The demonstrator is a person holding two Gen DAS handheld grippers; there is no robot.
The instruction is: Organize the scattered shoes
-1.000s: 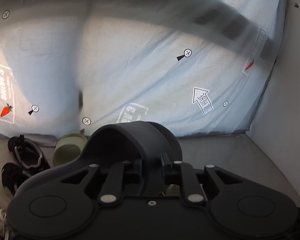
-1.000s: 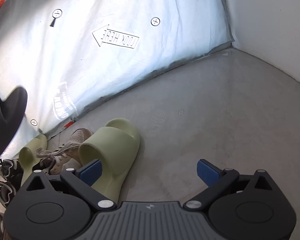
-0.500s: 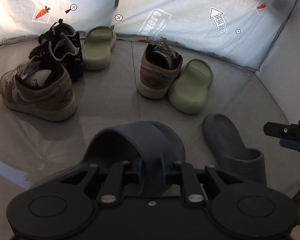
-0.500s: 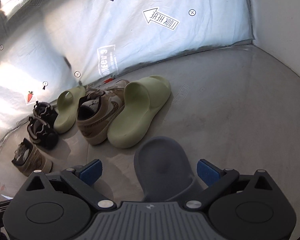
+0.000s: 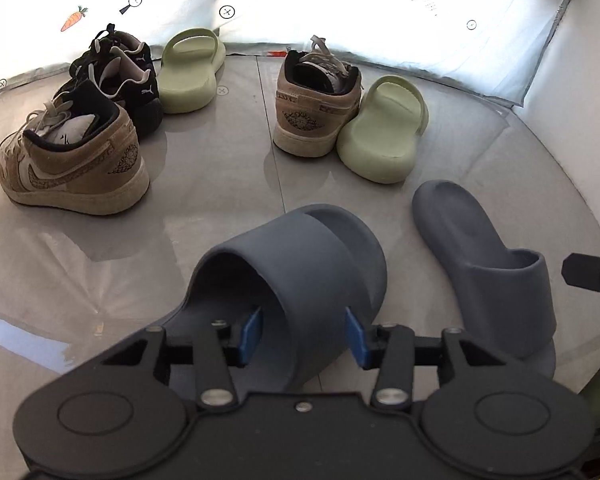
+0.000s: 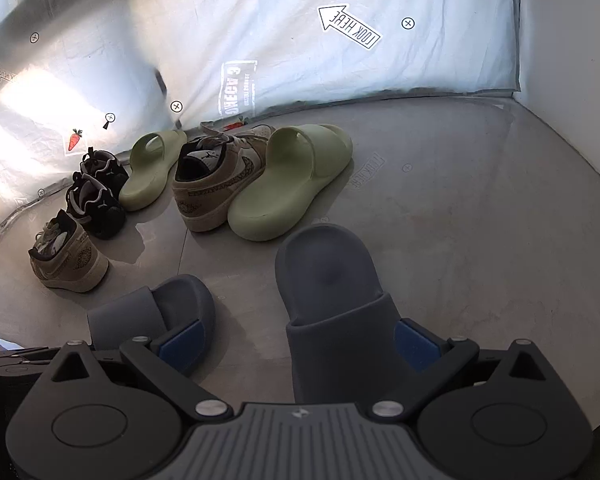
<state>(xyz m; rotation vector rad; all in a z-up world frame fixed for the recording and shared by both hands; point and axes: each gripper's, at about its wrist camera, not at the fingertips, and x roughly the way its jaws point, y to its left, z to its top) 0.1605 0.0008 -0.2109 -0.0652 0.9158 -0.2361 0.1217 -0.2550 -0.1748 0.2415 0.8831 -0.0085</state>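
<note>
A: Step? Left gripper point(image 5: 302, 338) jaws apart around the strap of the left grey slide point(image 5: 300, 280), not pinching; slide sits on the floor point(image 5: 220, 216).
B: Right gripper point(image 6: 296, 340)?
A: Spread wide, straddling the right grey slide point(image 6: 332, 300). Greys look paired; could be setting down or picking up.
B: Around?
A: Green slides point(image 5: 384, 128), tan sneakers point(image 5: 76, 168), black sneakers point(image 5: 116, 76) mixed ahead, pairs split.

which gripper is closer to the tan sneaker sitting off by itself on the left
Left. The left gripper straddles a grey slide nearer the lone tan sneaker; the right gripper sits farther right.
</note>
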